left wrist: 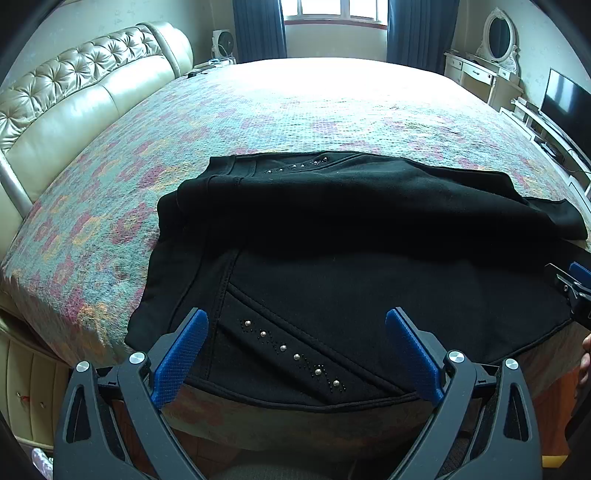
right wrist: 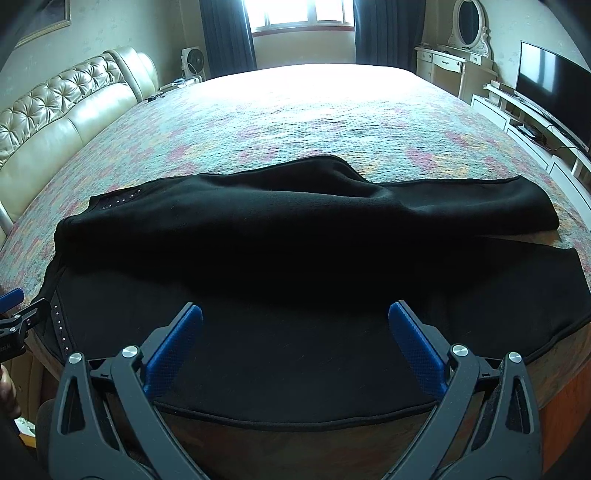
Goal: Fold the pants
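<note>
Black pants [left wrist: 332, 229] lie across the near edge of the bed, one leg bunched over the other; they also show in the right wrist view [right wrist: 295, 236]. A studded pocket seam [left wrist: 295, 354] marks the waist end at the left. My left gripper [left wrist: 297, 328] is open and empty, jaws spread just above the studded waist part near the bed edge. My right gripper [right wrist: 295, 321] is open and empty above the middle of the near leg. Each gripper shows at the edge of the other's view, the right one [left wrist: 570, 291] and the left one [right wrist: 14, 310].
The bed [left wrist: 258, 122] has a patterned quilt and a tufted cream headboard [left wrist: 74, 96] at the left. A dresser with mirror [right wrist: 454, 62] and a TV [right wrist: 546, 81] on a white stand line the right wall. A window with blue curtains [left wrist: 332, 22] is at the back.
</note>
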A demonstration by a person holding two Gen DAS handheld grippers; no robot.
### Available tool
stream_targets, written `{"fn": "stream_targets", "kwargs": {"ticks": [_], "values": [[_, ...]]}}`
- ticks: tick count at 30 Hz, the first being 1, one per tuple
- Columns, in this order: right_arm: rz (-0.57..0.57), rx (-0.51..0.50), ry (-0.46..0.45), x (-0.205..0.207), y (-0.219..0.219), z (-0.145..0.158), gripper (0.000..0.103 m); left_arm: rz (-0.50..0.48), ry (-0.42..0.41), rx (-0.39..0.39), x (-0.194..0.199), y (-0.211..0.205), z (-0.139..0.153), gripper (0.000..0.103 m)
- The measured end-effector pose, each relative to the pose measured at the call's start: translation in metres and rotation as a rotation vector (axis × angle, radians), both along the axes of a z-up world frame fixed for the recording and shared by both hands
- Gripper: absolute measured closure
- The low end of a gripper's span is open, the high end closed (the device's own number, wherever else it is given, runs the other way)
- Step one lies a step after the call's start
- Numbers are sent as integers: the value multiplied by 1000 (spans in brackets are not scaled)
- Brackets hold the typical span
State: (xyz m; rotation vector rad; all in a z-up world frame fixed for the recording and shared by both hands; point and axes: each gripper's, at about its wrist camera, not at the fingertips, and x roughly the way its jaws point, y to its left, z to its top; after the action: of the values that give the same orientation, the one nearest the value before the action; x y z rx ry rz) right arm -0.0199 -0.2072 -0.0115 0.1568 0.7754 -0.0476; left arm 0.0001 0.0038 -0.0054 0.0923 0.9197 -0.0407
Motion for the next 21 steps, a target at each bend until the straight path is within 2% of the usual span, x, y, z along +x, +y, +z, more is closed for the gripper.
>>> {"fn": "stream_targets", "kwargs": {"ticks": [11,16,21], "values": [[8,13,4,-1,0,2,2,-21,-36,37,0,-1,4,7],[73,77,41,4,0,2,2,-75,37,-50,6,6,11,7],[186,134,17,8,-1,15,2,-89,13,-221,23,39,37,7]]}}
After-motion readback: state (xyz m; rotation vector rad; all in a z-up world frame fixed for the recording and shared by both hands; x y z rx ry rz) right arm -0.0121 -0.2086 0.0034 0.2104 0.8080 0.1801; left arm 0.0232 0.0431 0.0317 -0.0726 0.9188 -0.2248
